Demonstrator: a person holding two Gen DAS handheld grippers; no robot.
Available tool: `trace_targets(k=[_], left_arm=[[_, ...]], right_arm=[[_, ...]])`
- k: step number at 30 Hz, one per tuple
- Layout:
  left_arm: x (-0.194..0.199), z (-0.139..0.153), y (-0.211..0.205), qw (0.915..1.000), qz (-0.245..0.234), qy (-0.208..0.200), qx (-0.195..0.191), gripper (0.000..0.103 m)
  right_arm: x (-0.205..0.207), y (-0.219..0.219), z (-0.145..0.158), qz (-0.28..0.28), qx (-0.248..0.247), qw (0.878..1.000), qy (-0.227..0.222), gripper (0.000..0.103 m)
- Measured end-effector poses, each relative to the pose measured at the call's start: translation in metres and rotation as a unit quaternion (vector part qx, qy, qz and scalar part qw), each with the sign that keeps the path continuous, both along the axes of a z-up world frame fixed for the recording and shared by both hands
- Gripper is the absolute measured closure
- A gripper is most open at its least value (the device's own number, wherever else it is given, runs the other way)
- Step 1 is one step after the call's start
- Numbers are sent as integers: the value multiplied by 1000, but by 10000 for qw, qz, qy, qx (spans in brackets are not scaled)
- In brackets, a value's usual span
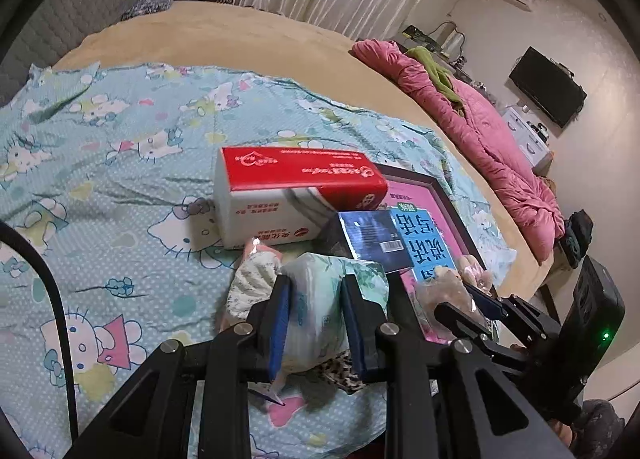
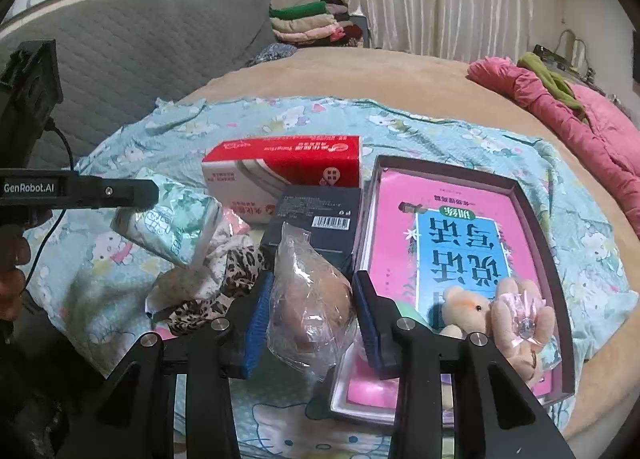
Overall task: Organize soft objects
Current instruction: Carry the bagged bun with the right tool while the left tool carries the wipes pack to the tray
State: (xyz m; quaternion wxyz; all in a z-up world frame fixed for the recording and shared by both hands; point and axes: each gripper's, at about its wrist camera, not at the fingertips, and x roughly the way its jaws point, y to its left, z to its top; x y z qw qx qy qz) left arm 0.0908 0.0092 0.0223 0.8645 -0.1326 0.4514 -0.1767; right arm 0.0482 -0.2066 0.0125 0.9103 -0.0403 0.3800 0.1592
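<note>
Left wrist view: the left gripper (image 1: 316,319) is clamped on a pale green tissue pack (image 1: 320,299), its blue pads pressing both sides, lifted just above the cartoon-print sheet (image 1: 100,163); broad open sheet lies to the left, while the red tissue box (image 1: 296,195) and a dark box (image 1: 368,235) crowd close ahead; the right gripper (image 1: 472,299) sits just beside, at the tray's near edge.

Right wrist view: the right gripper (image 2: 312,311) squeezes a bagged plush toy (image 2: 308,299) between its pads; the dark-rimmed tray (image 2: 532,227) lies immediately right, holding a pink book (image 2: 440,227), a small bear (image 2: 468,307) and a pink plush (image 2: 520,315); leopard-print cloth (image 2: 236,271) lies left; the tissue pack (image 2: 176,223) hangs beyond it in the left gripper (image 2: 152,191).
</note>
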Motion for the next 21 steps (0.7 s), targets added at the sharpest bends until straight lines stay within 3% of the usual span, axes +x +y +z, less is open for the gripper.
trace_targets(k=[21], left_arm=[[-16,53,-59,9951,-280,-584,746,77]], right_arm=[[-12,-38,45,-359,596,9958,-599,62]])
